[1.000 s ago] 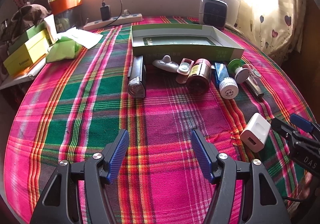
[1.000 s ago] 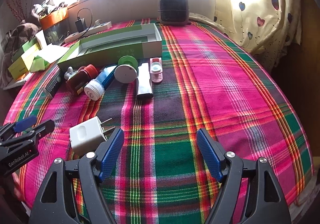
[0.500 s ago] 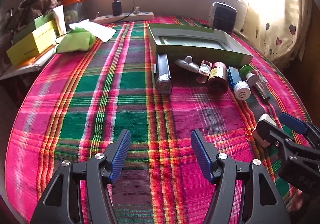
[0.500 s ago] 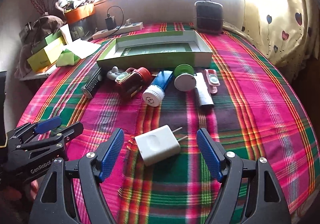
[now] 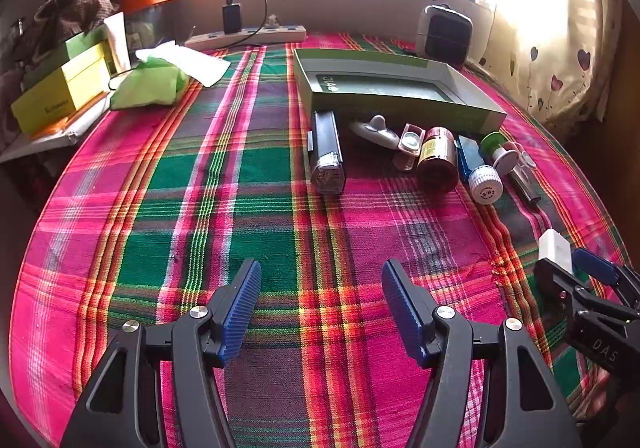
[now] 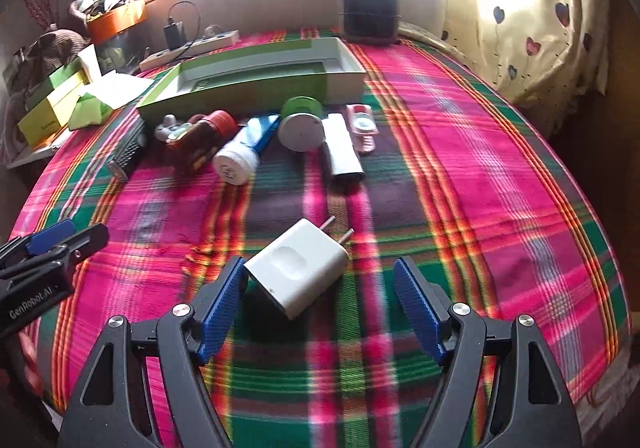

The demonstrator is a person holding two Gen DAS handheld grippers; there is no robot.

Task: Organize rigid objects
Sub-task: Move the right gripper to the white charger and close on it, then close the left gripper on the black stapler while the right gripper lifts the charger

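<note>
A white plug adapter point(image 6: 298, 267) lies on the plaid cloth between the open jaws of my right gripper point(image 6: 320, 302), close to the left finger; it also shows in the left wrist view point(image 5: 554, 250). A row of small objects lies before an open green box point(image 6: 256, 78): black shaver point(image 5: 326, 156), brown bottle point(image 5: 437, 159), blue tube with white cap point(image 5: 478, 172), green-white cap point(image 6: 300, 124), white stick point(image 6: 340, 148), pink case point(image 6: 362, 124). My left gripper point(image 5: 320, 308) is open and empty over bare cloth. My right gripper also shows at the right of the left wrist view point(image 5: 576, 280).
A dark speaker point(image 6: 370, 12) stands at the back by the window. A power strip with charger point(image 5: 246, 34) lies at the back. Yellow-green boxes point(image 5: 60, 88) and a green pouch point(image 5: 148, 86) sit at the far left. A curtain point(image 6: 532, 28) hangs at the right.
My right gripper has moved forward and left, so the white adapter now lies between its open jaws. My left gripper has drifted slightly, still open.
</note>
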